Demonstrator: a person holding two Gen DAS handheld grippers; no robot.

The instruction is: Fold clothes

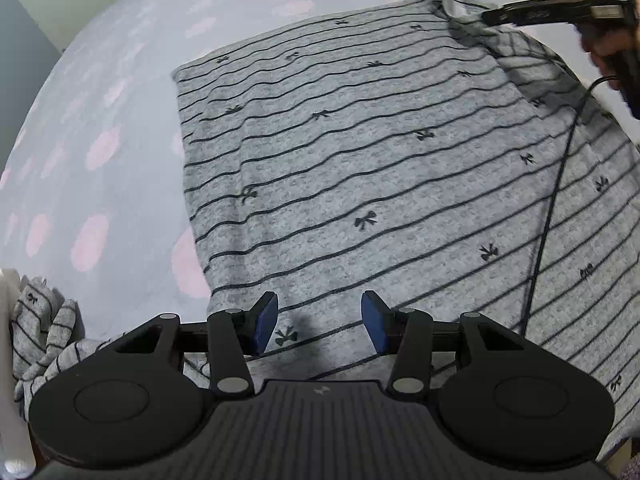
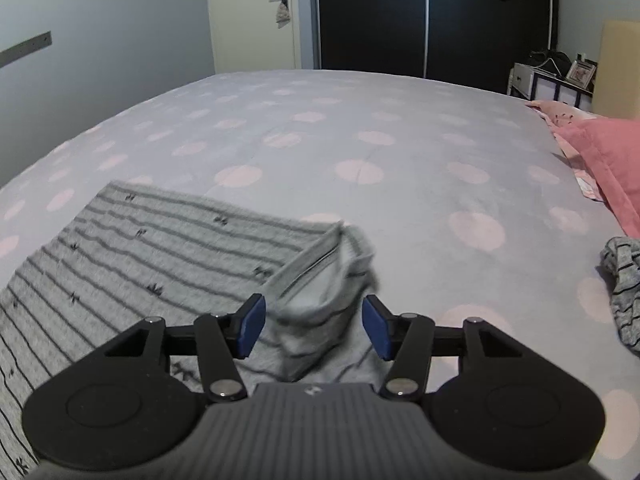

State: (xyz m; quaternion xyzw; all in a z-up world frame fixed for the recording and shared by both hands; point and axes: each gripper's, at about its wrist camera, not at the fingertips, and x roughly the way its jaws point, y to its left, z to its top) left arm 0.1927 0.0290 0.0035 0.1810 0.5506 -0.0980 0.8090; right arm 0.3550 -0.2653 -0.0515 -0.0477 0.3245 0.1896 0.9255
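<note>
A grey shirt (image 1: 360,168) with thin dark stripes and small bows lies spread flat on the bed. My left gripper (image 1: 319,326) hovers over its near hem, open, with nothing between the blue pads. In the right wrist view the shirt (image 2: 132,264) lies to the left, and a bunched, blurred fold of it (image 2: 324,292) sits between the fingers of my right gripper (image 2: 316,326). The pads stand apart from the cloth, so this gripper is open. The left wrist view shows the right gripper (image 1: 490,16) at the shirt's far right corner, held by a hand (image 1: 612,56).
The bed sheet (image 2: 360,128) is pale grey with pink dots. Another crumpled striped garment (image 2: 624,280) lies at the right, one more (image 1: 40,340) at the near left. Pink pillows (image 2: 608,152) sit at the right edge. A black cable (image 1: 552,200) hangs across the shirt.
</note>
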